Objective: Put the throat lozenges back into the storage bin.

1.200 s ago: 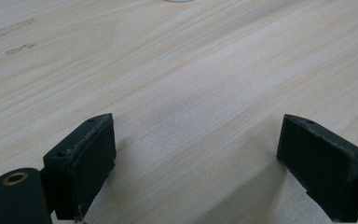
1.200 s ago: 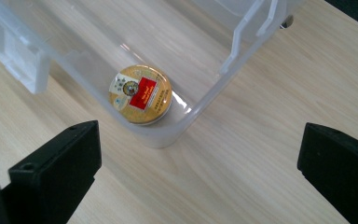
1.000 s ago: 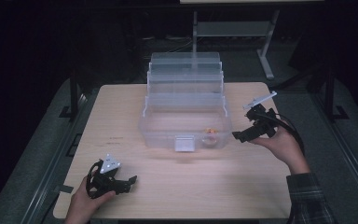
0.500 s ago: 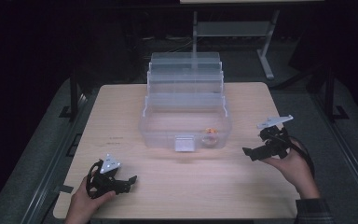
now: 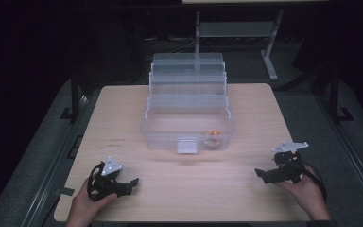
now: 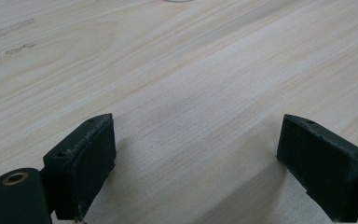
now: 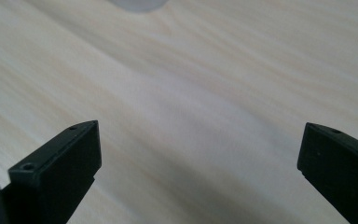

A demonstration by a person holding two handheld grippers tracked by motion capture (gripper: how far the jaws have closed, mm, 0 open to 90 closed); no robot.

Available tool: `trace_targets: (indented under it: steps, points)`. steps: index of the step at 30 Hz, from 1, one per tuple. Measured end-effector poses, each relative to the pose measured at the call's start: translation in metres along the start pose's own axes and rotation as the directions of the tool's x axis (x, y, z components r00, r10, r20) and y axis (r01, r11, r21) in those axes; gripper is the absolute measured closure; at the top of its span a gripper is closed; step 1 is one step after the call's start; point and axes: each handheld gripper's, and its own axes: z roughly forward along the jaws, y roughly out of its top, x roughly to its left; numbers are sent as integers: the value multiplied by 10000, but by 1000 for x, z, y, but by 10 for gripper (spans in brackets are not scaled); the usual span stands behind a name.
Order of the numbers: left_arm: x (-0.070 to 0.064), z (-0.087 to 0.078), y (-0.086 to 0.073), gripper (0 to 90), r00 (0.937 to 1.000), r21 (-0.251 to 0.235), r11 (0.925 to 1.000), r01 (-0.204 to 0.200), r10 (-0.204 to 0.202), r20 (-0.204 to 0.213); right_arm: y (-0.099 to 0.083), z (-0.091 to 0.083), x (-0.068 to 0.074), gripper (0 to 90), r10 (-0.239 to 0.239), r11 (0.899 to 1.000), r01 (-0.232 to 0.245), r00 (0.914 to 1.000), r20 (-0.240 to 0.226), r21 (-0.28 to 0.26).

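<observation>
In the high view, the right gripper (image 5: 270,174) had been drawn back from beside the clear box (image 5: 187,124) to the near right of the table (image 5: 123,109), low over the wood and well apart from the box. Its jaws were spread and nothing was held. The left gripper (image 5: 125,185) had been kept at the near left, also released and empty. A small orange thing (image 5: 212,134) was seen inside the box, in the bottom tray near its front right corner. The drop-off was judged finished, both hands having been brought to rest.

In the left gripper view, bare wood was seen between the wide-apart pads (image 6: 93,161).

In the right gripper view, the jaws were likewise parted over bare, blurred wood, with the box's pale edge (image 7: 137,4) at the top.
</observation>
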Motion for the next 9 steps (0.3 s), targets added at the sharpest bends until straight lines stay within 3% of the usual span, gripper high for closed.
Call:
trace_targets:
  steps: [9]
  points:
    - [0, 0, 0, 106, 10000, 5, 10000, 2, -2, 2, -23, 7, 3, 0, 205, 9998, -204, 9997, -120, 57]
